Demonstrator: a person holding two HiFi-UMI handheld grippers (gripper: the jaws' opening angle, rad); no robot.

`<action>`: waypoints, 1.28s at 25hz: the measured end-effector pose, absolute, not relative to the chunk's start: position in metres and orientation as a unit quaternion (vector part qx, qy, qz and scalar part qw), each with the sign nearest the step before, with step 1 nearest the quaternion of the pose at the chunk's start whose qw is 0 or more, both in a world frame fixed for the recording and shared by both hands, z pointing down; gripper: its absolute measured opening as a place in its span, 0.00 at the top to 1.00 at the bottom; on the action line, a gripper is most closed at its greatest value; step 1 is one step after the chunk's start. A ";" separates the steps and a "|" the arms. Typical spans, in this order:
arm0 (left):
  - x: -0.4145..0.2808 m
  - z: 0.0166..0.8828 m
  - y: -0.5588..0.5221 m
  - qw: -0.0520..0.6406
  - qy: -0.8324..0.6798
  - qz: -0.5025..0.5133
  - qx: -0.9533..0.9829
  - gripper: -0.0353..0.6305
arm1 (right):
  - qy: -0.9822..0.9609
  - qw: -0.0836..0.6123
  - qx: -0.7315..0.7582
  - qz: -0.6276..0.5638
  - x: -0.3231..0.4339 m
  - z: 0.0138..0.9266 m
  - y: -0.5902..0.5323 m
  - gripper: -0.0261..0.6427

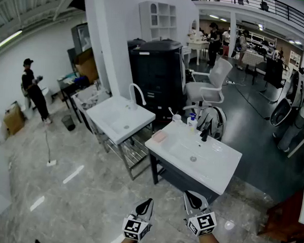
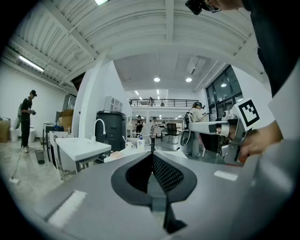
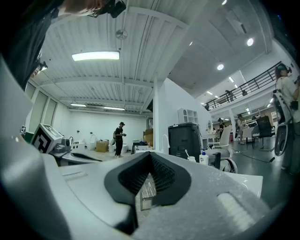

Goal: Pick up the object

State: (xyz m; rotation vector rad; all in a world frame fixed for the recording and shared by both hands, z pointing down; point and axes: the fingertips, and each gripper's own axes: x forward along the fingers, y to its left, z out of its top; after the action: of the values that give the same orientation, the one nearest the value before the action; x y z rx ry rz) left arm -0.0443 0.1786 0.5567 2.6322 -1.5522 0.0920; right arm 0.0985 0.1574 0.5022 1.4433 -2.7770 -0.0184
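Left tool (image 1: 146, 203) and right tool (image 1: 190, 197) are both closed on nothing, low before the white basin worktop (image 1: 223, 165).
A pink block (image 1: 159, 136) lies at the worktop's left end, well apart from both tools. A cup (image 1: 176, 118), a bottle (image 1: 192, 120) and a black tap (image 1: 206, 132) stand along its back edge. A second white basin (image 1: 119, 119) stands beyond, with a white office chair (image 1: 210, 86) behind.
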 end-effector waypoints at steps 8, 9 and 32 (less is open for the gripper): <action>-0.049 0.562 0.178 0.046 -0.502 0.037 0.863 0.92 | -0.888 0.012 0.460 -0.020 0.086 0.500 0.155 0.96; -0.052 0.562 0.180 0.046 -0.502 0.038 0.863 0.92 | -0.888 0.010 0.460 -0.020 0.083 0.500 0.157 0.96; -0.130 0.608 0.180 0.084 -0.510 0.063 0.854 0.92 | -0.895 0.026 0.445 0.001 0.011 0.528 0.154 0.96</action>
State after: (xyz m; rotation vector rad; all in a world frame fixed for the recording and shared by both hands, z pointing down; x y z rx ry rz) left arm -0.1298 0.1796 0.6077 2.5487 -1.5214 0.1882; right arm 0.0111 0.1543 0.5284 1.3757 -2.7670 0.0034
